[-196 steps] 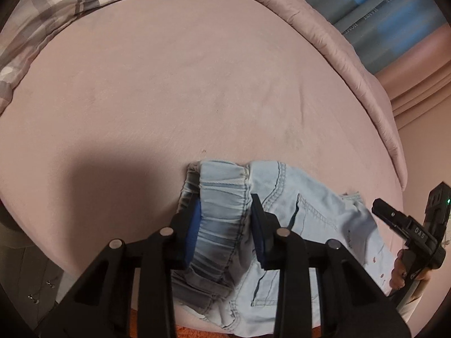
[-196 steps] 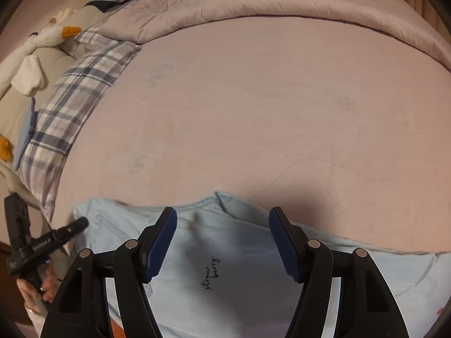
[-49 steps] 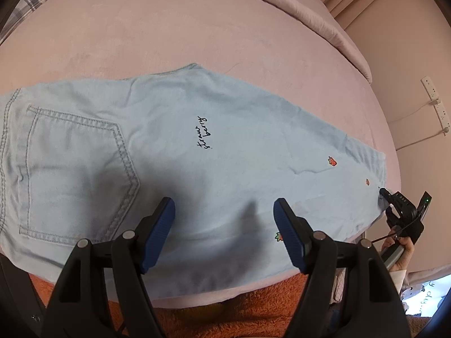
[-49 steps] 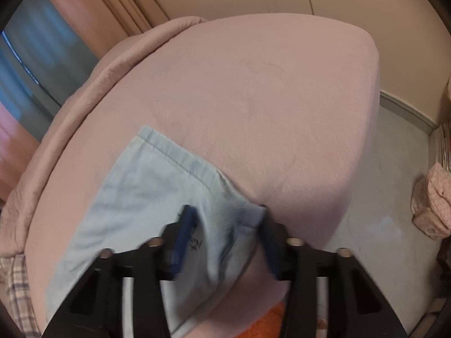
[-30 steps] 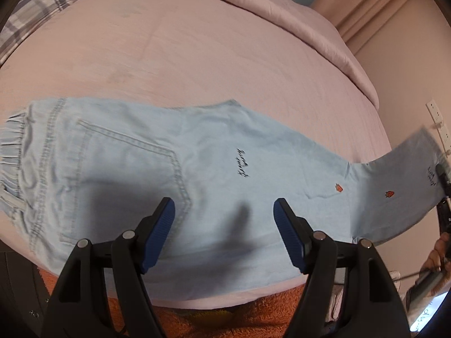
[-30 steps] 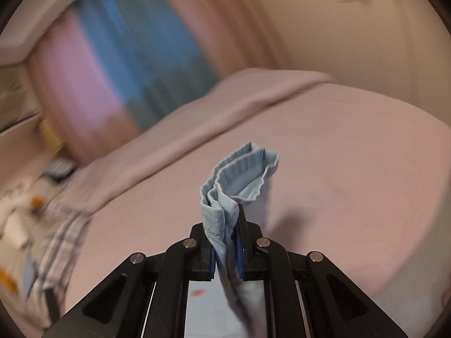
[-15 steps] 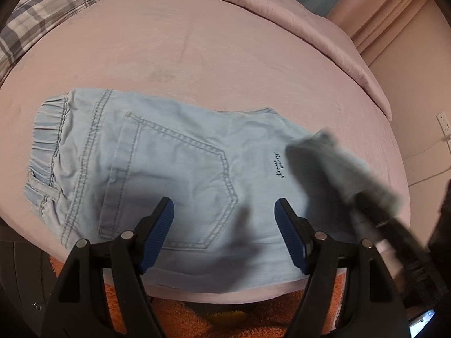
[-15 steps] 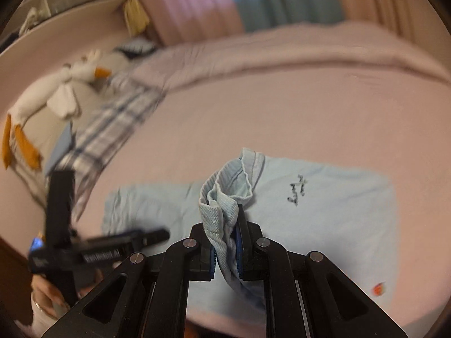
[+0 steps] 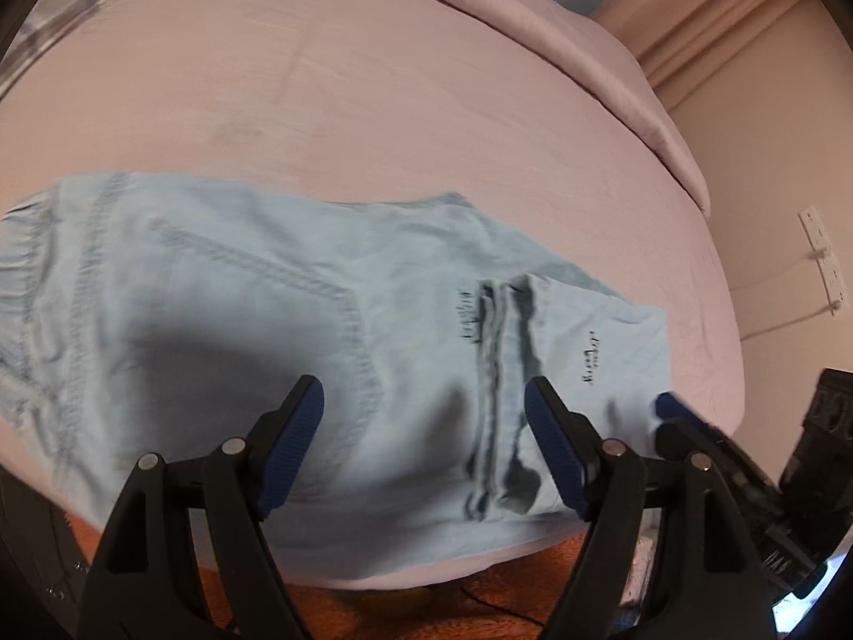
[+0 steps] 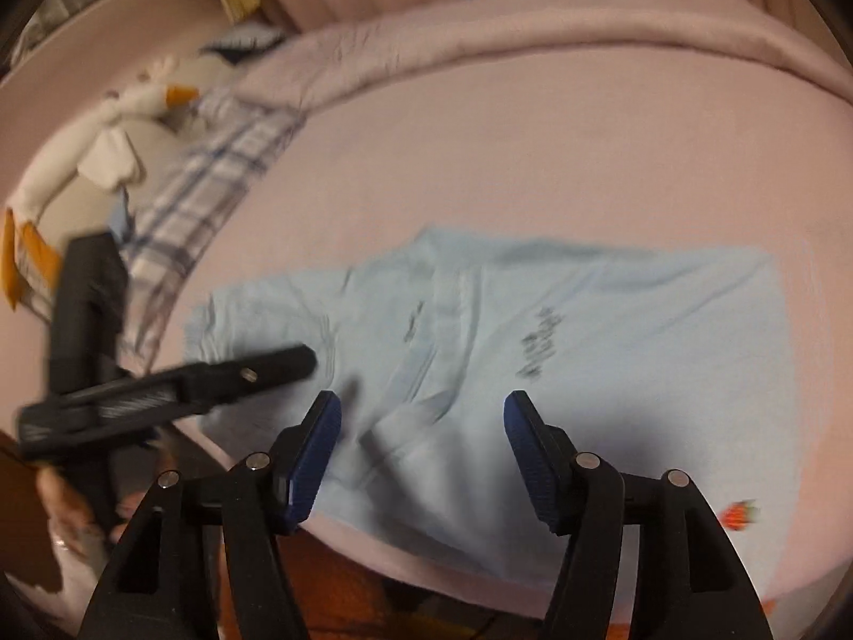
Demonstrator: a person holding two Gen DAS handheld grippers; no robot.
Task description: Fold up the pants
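From the right wrist view we note, far left, a white plush goose (image 10: 101, 128) against the headboard side and a plaid pillow (image 10: 213, 186) beside it. The left gripper (image 10: 298, 362) reaches in from that side, its tip over the waistband end of the pants; in its own view the left gripper (image 9: 424, 442) has both blue pads spread wide, holding nothing, hovering above the denim. The light-blue pants (image 9: 266, 330) lie flat near the front edge of the pink bed sheet (image 9: 426, 106), waistband to the left, back pocket stitching facing up. Right of centre, the leg ends are folded back over the upper legs, hem (image 9: 504, 373) lying across the cloth near the black script print. The right gripper (image 10: 421, 453) also stands open and empty, over the folded layer. A rolled pink duvet (image 9: 613, 69) borders the bed's far side.
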